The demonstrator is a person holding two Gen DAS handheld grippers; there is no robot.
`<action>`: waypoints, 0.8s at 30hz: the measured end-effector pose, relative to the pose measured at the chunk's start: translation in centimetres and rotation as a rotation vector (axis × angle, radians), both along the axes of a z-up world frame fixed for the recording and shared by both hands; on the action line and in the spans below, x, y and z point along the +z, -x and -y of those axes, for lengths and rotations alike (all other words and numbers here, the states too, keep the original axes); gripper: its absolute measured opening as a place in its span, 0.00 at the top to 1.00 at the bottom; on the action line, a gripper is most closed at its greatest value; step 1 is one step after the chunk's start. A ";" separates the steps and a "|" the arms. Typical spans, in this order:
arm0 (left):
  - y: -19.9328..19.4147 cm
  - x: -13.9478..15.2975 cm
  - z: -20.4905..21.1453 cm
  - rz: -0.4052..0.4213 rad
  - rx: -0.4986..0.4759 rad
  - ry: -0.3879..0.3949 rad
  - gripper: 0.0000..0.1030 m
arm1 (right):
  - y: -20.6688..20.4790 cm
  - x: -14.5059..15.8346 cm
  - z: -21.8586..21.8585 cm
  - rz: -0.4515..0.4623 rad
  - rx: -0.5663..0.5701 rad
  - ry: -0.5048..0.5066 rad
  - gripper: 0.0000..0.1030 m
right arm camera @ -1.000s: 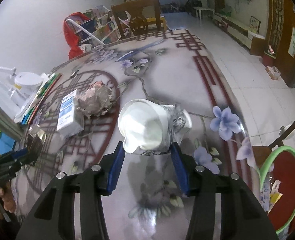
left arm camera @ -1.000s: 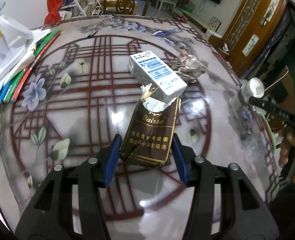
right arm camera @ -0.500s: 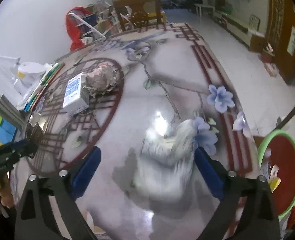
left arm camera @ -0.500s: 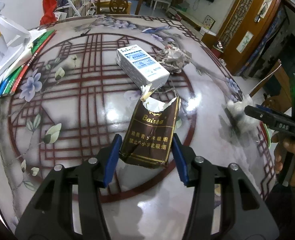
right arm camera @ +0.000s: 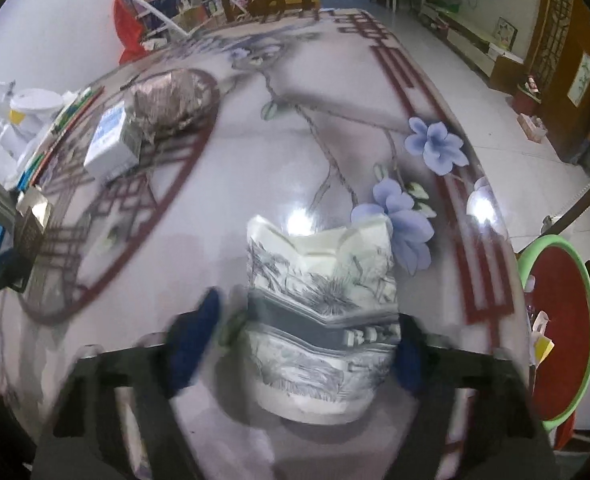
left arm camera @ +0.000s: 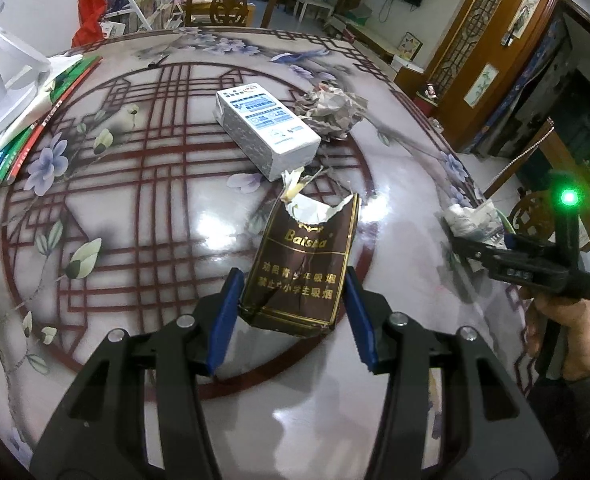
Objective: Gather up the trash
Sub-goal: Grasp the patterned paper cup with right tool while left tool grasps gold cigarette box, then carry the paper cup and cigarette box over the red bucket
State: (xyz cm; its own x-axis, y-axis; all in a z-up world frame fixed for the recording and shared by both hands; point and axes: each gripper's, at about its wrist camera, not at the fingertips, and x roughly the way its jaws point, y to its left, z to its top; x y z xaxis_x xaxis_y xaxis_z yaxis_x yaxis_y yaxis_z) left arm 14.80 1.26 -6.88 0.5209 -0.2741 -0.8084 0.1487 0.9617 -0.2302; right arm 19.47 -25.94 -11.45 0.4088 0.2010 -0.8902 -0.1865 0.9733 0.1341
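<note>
My left gripper [left arm camera: 293,312] is shut on a torn brown cigarette pack [left arm camera: 301,268] and holds it above the patterned table [left arm camera: 143,208]. A crushed paper cup [right arm camera: 323,312] with a grey landscape print lies on its side on the table near the right edge. My right gripper [right arm camera: 303,340] straddles the cup and its jaws are closing. The picture is blurred, and a gap still shows between the left pad and the cup. From the left wrist view the right gripper [left arm camera: 495,256] and the cup [left arm camera: 471,220] appear at the right.
A white box [left arm camera: 267,128] and a crumpled paper ball [left arm camera: 335,112] lie mid-table. Books and a white lamp base [left arm camera: 11,92] crowd the left edge. A green-rimmed red bin [right arm camera: 555,340] with scraps stands on the floor off the table's right edge.
The right gripper let go of the cup and opened wide. The cup dropped onto the table. The gripper then sank over it and narrowed. The left gripper kept hold of the pack.
</note>
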 end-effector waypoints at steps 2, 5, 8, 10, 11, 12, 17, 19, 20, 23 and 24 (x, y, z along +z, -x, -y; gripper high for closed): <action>0.3 0.1 0.2 0.002 -0.005 0.001 0.53 | 0.1 0.2 0.1 0.008 0.005 0.008 0.50; 0.6 0.6 0.3 0.008 -0.003 0.002 0.53 | 0.5 1.1 0.2 0.029 0.011 0.002 0.51; 1.0 1.3 0.8 0.016 -0.005 0.009 0.53 | 1.2 2.4 0.4 0.049 0.017 -0.012 0.51; 1.3 1.8 1.5 0.026 -0.016 0.007 0.53 | 1.8 3.4 0.5 0.070 0.025 -0.012 0.51; 1.5 2.0 1.7 0.029 -0.021 0.007 0.53 | 2.0 3.8 0.5 0.077 0.027 -0.013 0.51; 1.6 2.3 2.1 0.033 -0.028 0.007 0.53 | 2.4 4.3 0.7 0.083 0.027 -0.018 0.51; 2.2 3.3 4.4 0.045 -0.061 0.014 0.53 | 3.9 6.2 2.3 0.119 0.011 -0.024 0.51; 2.3 3.8 5.8 0.051 -0.083 0.017 0.53 | 4.5 6.7 3.1 0.131 -0.001 -0.024 0.51; 2.3 4.0 6.5 0.054 -0.096 0.018 0.53 | 4.8 7.0 3.7 0.136 -0.010 -0.025 0.51; 2.1 4.7 8.7 0.064 -0.132 0.023 0.53 | 5.5 7.7 5.6 0.151 -0.038 -0.028 0.51; 1.9 4.8 9.4 0.065 -0.142 0.029 0.53 | 5.8 7.9 6.5 0.157 -0.051 -0.026 0.51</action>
State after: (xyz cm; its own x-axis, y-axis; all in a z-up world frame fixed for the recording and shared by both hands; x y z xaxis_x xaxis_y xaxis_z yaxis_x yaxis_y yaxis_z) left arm 12.85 -8.16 -2.04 0.5258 -0.3713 -0.7653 0.2986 0.9230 -0.2427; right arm 13.68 -32.40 -3.50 0.5527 0.1988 -0.8093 -0.1573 0.9786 0.1329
